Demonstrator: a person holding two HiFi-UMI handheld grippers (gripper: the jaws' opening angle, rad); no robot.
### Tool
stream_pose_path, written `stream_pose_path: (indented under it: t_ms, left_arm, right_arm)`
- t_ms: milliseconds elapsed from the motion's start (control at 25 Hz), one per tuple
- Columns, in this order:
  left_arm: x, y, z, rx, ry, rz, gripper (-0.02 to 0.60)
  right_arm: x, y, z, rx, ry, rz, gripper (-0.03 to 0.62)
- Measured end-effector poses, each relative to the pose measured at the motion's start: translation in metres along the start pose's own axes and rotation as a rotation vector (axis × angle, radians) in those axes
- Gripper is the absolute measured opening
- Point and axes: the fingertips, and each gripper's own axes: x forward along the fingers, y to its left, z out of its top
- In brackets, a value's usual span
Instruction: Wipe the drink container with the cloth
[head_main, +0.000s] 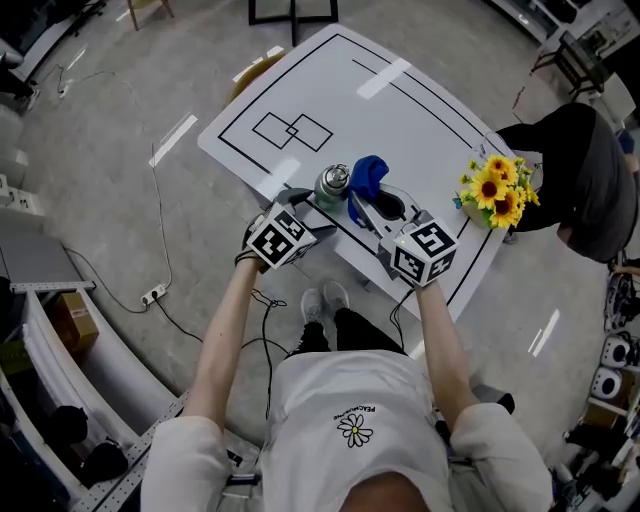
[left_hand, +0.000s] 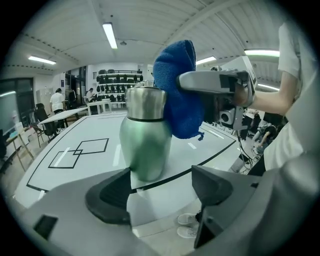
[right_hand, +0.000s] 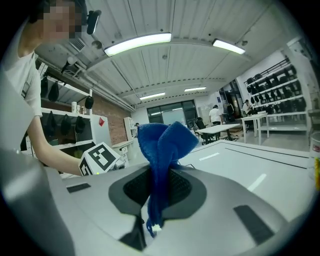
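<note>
A green metal drink container (left_hand: 145, 137) with a steel neck stands upright near the table's front edge (head_main: 333, 184). My left gripper (left_hand: 160, 192) is open, its jaws wide apart just short of the container's base and not touching it. My right gripper (right_hand: 155, 195) is shut on a blue cloth (right_hand: 164, 145), which stands bunched up above the jaws. In the left gripper view the cloth (left_hand: 177, 90) presses against the container's right shoulder, held there by the right gripper (left_hand: 215, 85). From the head view the cloth (head_main: 368, 177) sits right beside the container.
The white table (head_main: 400, 110) has black lines and two overlapping squares (head_main: 292, 130). A bunch of yellow flowers (head_main: 497, 190) stands at its right edge. A person in black (head_main: 585, 180) is beyond the flowers. Cables (head_main: 160, 290) lie on the floor at left.
</note>
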Motion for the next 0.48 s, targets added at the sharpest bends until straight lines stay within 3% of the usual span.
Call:
stream_pose_path:
  t_ms: [480]
  left_arm:
    - [-0.009, -0.025, -0.006, 0.012, 0.023, -0.008, 0.368]
  right_arm:
    - [0.002, 0.023, -0.005, 0.009, 0.01, 0.03, 0.042]
